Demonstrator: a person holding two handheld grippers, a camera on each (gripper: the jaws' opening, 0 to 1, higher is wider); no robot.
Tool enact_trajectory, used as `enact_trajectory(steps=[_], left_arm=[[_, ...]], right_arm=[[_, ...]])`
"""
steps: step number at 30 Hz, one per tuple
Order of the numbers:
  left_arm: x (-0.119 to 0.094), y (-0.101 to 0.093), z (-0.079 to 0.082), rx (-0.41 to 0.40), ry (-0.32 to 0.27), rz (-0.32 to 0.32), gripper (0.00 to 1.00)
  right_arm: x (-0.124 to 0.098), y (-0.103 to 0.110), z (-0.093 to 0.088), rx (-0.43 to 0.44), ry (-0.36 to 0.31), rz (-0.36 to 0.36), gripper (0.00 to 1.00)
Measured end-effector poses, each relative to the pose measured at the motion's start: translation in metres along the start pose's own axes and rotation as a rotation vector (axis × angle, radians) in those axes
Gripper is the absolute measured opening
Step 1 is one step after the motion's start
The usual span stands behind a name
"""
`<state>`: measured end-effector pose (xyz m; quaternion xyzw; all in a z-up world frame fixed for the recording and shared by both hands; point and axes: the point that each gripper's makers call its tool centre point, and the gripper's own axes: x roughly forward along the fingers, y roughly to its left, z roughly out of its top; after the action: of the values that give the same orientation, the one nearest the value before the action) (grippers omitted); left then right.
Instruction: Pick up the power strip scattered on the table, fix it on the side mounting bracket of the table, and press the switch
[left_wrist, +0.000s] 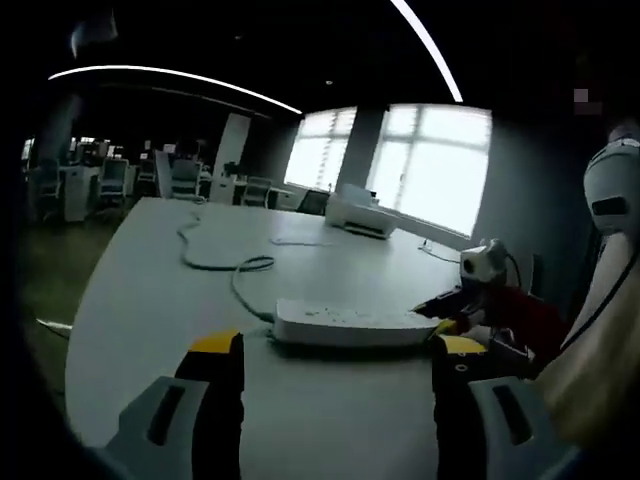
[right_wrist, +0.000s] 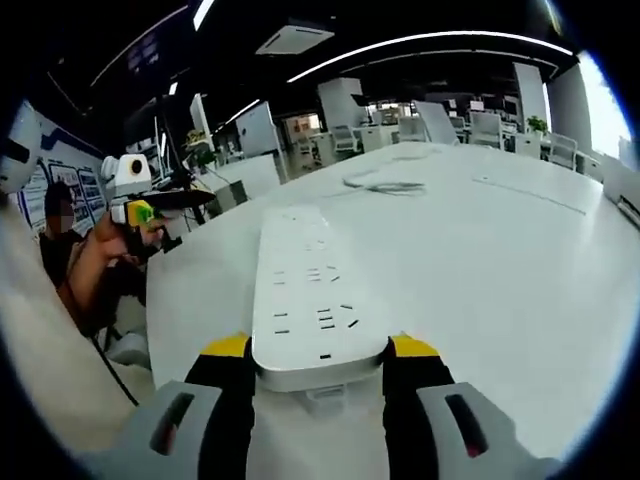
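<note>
1. In the right gripper view, the right gripper (right_wrist: 320, 358) rises from the bottom centre, its yellow-tipped jaws pinching the near end of the white power strip (right_wrist: 307, 290) from both sides.
2. The strip runs from the jaws up toward the middle of the frame, socket face up, lying on the white table (right_wrist: 480, 270). Its near end sits close to the table's edge at the lower left.
3. To the right of the strip the tabletop is bare and wide. A cable (right_wrist: 385, 183) lies loosely at upper centre.
4. In the left gripper view, the left gripper (left_wrist: 338, 362) stands at the bottom, jaws spread wide and holding nothing, above bare tabletop (left_wrist: 150, 300).
5. Beyond those jaws the power strip (left_wrist: 350, 325) lies crosswise at frame centre. Its cord (left_wrist: 215, 262) snakes away toward the upper left.
6. At the strip's right end the right gripper (left_wrist: 450, 305) comes in from the right, by the table's edge.
7. A white box-like thing (left_wrist: 358, 215) sits at the far side of the table near the windows (left_wrist: 430, 165). Open surface lies to the left of the cord.
</note>
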<state>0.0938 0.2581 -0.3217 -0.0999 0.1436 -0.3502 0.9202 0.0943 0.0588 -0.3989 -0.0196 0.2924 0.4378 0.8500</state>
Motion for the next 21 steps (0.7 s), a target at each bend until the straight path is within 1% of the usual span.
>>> enact_trajectory(steps=[6,10,11,12,13,14,15,16,21], left_arm=[[0.007,0.002,-0.004,-0.083,0.029,0.016,0.8],[0.011,-0.002,-0.005,-0.164,0.04,0.008,0.81],[0.012,-0.004,-0.006,-0.201,0.046,0.007,0.82],[0.014,-0.004,-0.005,-0.21,0.044,0.0,0.82],[0.015,-0.008,-0.005,-0.236,0.042,-0.016,0.82],[0.017,-0.01,-0.003,-0.281,0.033,-0.026,0.82],[0.018,-0.011,-0.003,-0.296,0.029,-0.029,0.82],[0.021,-0.011,-0.004,-0.336,0.032,-0.032,0.82],[0.031,-0.013,-0.005,-0.4,0.029,-0.036,0.8]], right_arm=[[0.0,0.0,0.0,0.003,0.005,0.0,0.46],[0.0,0.001,0.0,0.0,0.01,-0.002,0.46],[-0.001,0.001,0.0,0.001,0.011,-0.002,0.46],[-0.001,0.001,0.0,0.004,0.013,-0.001,0.46],[-0.001,0.001,0.0,0.005,0.013,-0.001,0.46],[-0.001,0.0,0.0,0.008,0.013,0.0,0.46],[-0.001,0.0,0.0,0.011,0.012,0.001,0.46],[-0.001,0.0,0.0,0.02,0.009,0.003,0.46],[-0.001,0.001,0.0,0.034,0.01,0.001,0.46]])
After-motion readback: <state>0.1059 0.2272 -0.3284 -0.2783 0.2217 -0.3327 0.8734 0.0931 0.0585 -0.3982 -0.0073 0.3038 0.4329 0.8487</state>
